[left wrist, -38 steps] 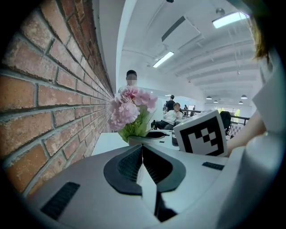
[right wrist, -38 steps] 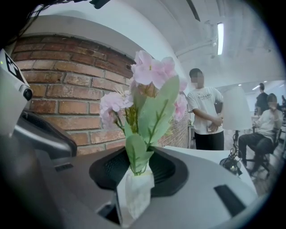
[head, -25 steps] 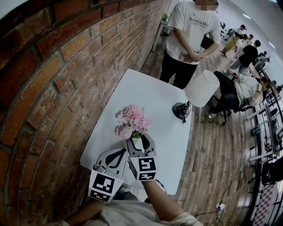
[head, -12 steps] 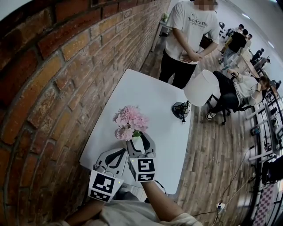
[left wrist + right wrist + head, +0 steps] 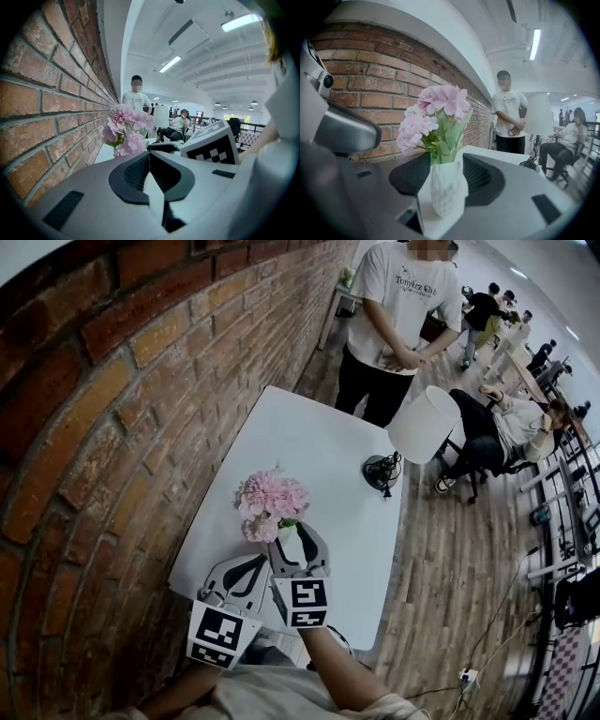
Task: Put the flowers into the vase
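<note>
Our flowers [image 5: 436, 117] are in the vase [image 5: 447, 187]. The right gripper [image 5: 298, 538] fingers just opened around it; left gripper [image 5: 149, 157] is closed, empty.

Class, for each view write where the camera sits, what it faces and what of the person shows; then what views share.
Head view: on the head, steeply down at table, flowers, vase; left hand-held gripper, right hand-held gripper, a forearm show.
Left gripper view: rides that gripper, faces flowers past shut jaws; right one's cube shows.
Right gripper view: rides that gripper; jaws, just opening, apart round the vase; left one shows.
All share the flowers.
</note>
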Demonstrator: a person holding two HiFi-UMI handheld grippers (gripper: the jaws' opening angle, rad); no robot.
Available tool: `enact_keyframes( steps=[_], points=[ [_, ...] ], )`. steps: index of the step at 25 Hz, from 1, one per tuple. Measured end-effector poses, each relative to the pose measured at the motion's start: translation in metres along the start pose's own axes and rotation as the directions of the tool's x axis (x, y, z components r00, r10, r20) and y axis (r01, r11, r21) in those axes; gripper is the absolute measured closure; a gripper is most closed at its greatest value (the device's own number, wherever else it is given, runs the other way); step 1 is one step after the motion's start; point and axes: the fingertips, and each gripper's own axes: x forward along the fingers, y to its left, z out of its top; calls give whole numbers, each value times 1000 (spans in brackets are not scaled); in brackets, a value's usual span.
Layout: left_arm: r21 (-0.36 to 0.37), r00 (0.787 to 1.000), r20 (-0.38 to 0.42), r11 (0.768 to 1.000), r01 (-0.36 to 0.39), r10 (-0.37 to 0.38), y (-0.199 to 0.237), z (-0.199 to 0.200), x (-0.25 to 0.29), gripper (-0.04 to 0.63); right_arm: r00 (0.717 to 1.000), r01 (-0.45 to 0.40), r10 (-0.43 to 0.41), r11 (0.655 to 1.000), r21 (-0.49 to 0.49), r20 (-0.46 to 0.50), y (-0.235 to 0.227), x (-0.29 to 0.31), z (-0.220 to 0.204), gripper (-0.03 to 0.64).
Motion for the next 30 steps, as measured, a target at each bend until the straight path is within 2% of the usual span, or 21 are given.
enact_keyframes(
  steps=[14, 23, 30],
  points=[
    [9, 1000, 7, 1000, 11, -11, -4, 3, -1, 586, 998, 50, -50, 999, 23, 25, -7, -14, 2, 414],
    [17, 1000, 20, 1000, 20, -21, -8, 7, 0, 586, 991, 76, -76, 997, 5, 106, -4, -36, 26, 572],
    [20, 999, 40, 1000, 11, -12, -8, 11, -4, 586, 982, 70, -72, 997, 18, 173, 3, -55, 51, 607]
  ],
)
